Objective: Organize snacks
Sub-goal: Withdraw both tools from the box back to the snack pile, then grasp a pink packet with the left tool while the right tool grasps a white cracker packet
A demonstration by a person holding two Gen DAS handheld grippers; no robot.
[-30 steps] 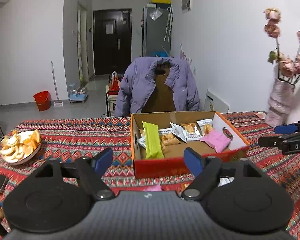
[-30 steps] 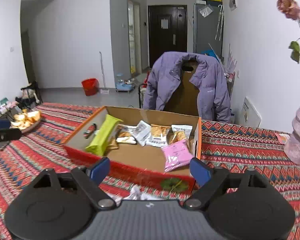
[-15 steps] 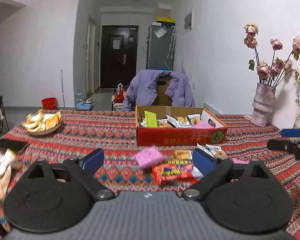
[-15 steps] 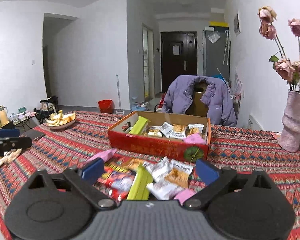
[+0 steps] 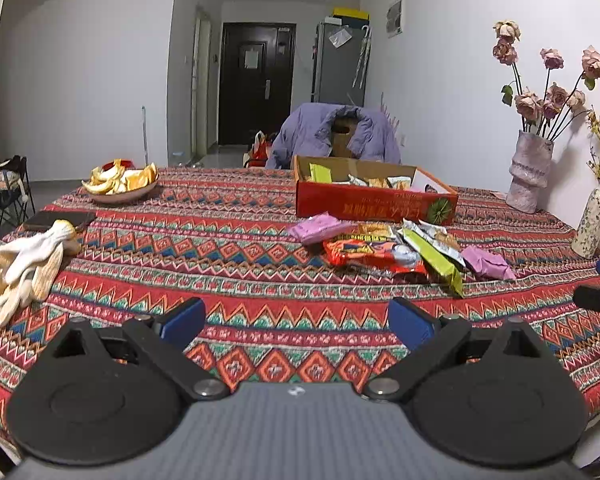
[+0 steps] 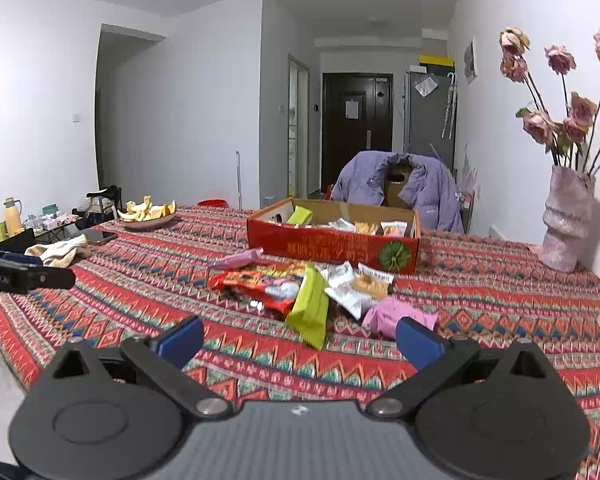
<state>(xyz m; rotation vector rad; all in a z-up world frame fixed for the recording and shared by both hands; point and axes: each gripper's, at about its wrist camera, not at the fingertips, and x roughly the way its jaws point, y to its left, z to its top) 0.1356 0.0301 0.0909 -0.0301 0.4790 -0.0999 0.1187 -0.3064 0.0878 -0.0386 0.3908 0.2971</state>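
A red cardboard box [image 5: 376, 204] [image 6: 332, 246] holds several snack packets at the far side of the patterned table. In front of it lies a loose pile: a red packet [image 5: 374, 254] [image 6: 260, 284], a green bar [image 5: 436, 258] [image 6: 310, 308], two pink packets [image 5: 320, 228] [image 6: 392, 316] and white packets [image 6: 356, 284]. My left gripper [image 5: 296, 320] hovers over bare cloth well short of the pile, its jaws opening with nothing between them. My right gripper [image 6: 300, 340] stands open and empty just before the green bar.
A plate of orange peels [image 5: 120, 184], white gloves [image 5: 24, 264] and a dark phone [image 5: 58, 220] lie on the left. Two vases [image 5: 528, 176] [image 5: 590, 228] stand at the right edge. A chair with a purple jacket [image 5: 336, 136] is behind the box.
Both grippers have pulled back from the box toward the near table edge and opened wider. The pile of loose snacks has come into view in front of them.
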